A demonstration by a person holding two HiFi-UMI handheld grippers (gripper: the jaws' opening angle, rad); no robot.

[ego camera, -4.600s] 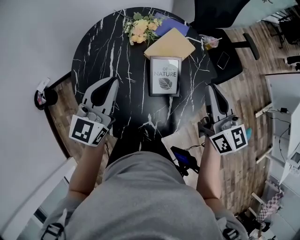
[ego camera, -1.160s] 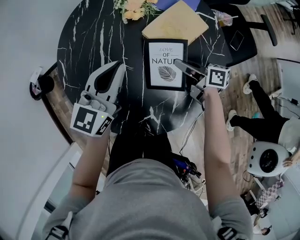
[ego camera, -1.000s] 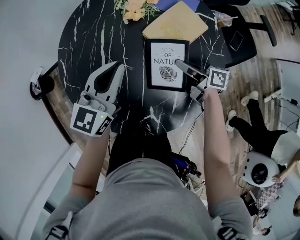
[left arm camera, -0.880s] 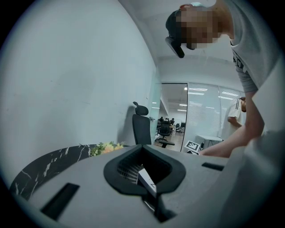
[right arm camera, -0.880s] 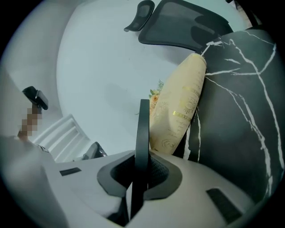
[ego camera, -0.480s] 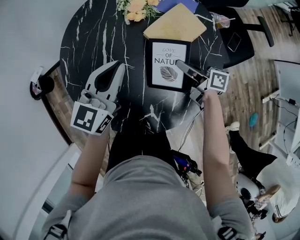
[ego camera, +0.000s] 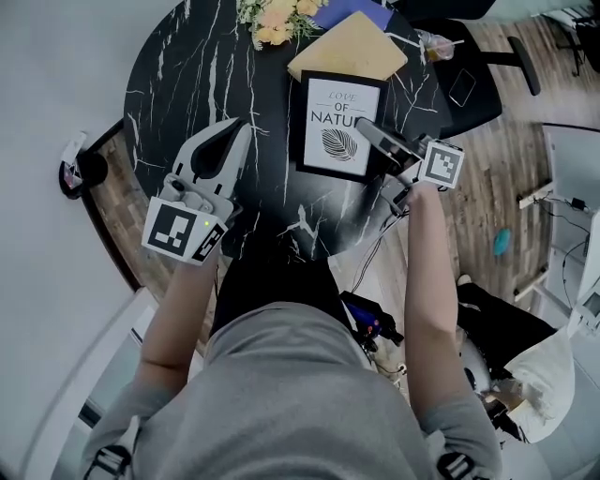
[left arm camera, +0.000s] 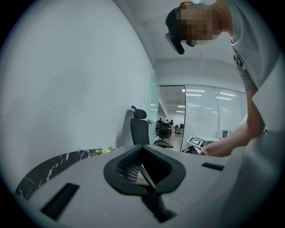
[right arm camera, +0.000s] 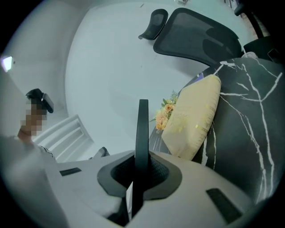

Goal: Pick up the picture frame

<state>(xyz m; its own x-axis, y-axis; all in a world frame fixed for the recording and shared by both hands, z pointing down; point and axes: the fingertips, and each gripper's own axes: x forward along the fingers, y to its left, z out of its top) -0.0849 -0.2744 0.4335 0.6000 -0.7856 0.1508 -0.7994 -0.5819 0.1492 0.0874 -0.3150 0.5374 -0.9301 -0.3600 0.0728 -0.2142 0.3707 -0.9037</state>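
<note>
A round black table [ego camera: 187, 112] (white-veined) carries yellow flowers [ego camera: 277, 11] at its twelve o'clock edge and a tan padded envelope [ego camera: 349, 49] toward one o'clock, beside a purple book [ego camera: 352, 11]. A phone [ego camera: 460, 86] lies on the black chair [ego camera: 487, 98] beyond.

On the table [ego camera: 187, 94] the picture frame [ego camera: 337, 125] lies a little toward 3 o'clock from the middle. Counting from the frame, the envelope [ego camera: 349, 49] is at 12 o'clock, just beside it and partly over a notebook [ego camera: 352, 11]. The flowers [ego camera: 277, 13] are at 11 o'clock and the cup [ego camera: 433, 47] at 2 o'clock, near the rim. The right gripper [ego camera: 366, 131] holds the 3 o'clock edge. The left gripper [ego camera: 238, 128] is at 9 o'clock, apart.
</note>
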